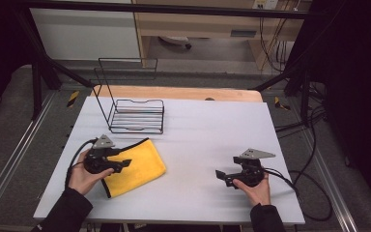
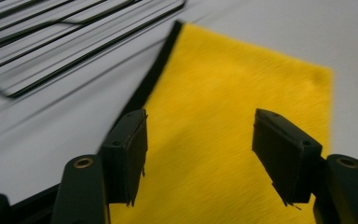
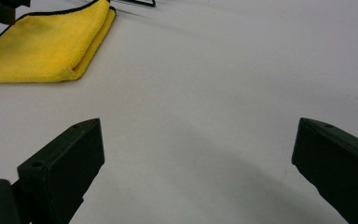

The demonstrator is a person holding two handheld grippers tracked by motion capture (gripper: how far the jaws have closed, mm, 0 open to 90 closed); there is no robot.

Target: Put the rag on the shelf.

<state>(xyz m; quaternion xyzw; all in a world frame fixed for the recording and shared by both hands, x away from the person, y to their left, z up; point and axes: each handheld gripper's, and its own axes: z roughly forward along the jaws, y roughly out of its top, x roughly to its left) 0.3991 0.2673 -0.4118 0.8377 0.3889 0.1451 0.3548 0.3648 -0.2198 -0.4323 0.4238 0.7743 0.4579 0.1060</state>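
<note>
One wire rack [image 1: 136, 116] at far left of my desk [image 1: 207, 145] holds nothing. Yellow cloth [image 1: 134, 166] lies folded near-left, long axis slanting far-right. Left hand-held gripper [image 1: 125, 163] hovers over it, jaws parted, nothing gripped; right hand-held gripper [image 1: 221, 176] wide open, nothing held.

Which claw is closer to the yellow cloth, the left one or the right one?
Left. The left claw hangs open right over the yellow cloth, its pads gripping nothing. The right claw is open too, far off across the bare white table.

wire rack [image 2: 65, 42] motion-blurred, yellow cloth [image 3: 42, 44] cut off at left edge
</note>
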